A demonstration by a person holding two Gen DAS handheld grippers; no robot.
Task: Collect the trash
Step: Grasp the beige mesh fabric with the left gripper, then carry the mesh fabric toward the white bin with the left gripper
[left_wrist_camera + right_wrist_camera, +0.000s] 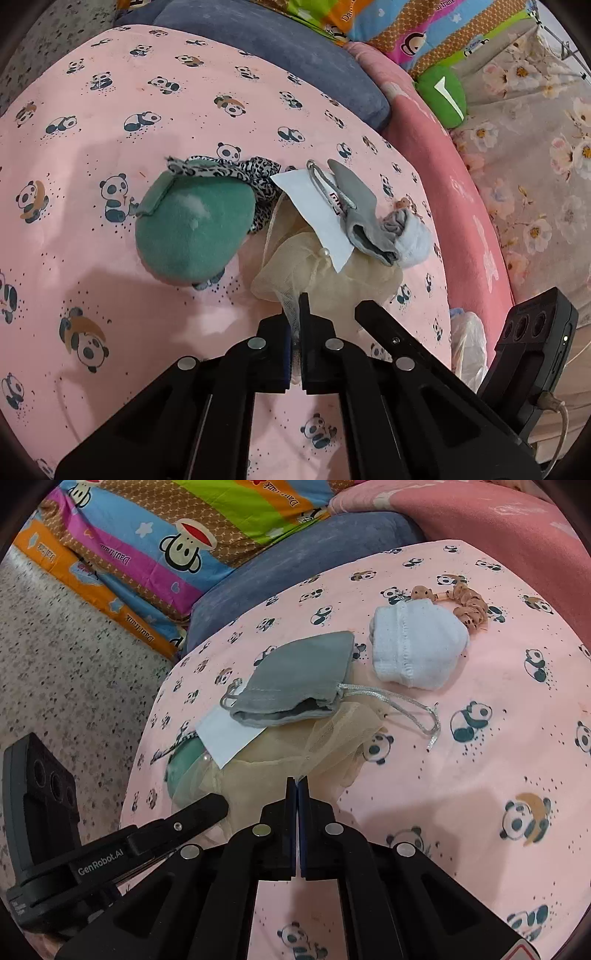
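Left wrist view, catalogue of contents, largest first, each placed relative to the cream mesh pouch.

1. Pink panda-print sheet (155,122): covers the round surface that carries everything; the pouch lies on it near the edge closest to both claws.
2. Blue-grey cushion (280,48): well beyond the pouch, at the far rim of the sheet.
3. Striped cartoon pillow (155,542): behind the cushion, farthest from the pouch.
4. Green felt hat (192,232): just beside the pouch on its left in the left wrist view, touching it; a leopard-print cloth (255,173) sits at its far side.
5. Cream mesh pouch (295,266): crumpled, with small pearl beads; the rest of the pile lies on top of it.
6. Pale blue knit item (417,646): beyond the pouch, apart from it in the right wrist view.
7. Grey drawstring bag (295,679): on top of the pouch, silver cord trailing onto the sheet.
8. White card (314,206): lies on the pouch, under the grey bag.
9. Tan scrunchie with a small bear clip (469,605): beyond the pale blue item, farthest from the pouch on the sheet.
10. Left claw (295,325): jaws pressed together, pinching the near edge of the pouch's mesh.
11. Right claw (297,797): jaws pressed together at the pouch's near edge; whether mesh is caught between them cannot be told.
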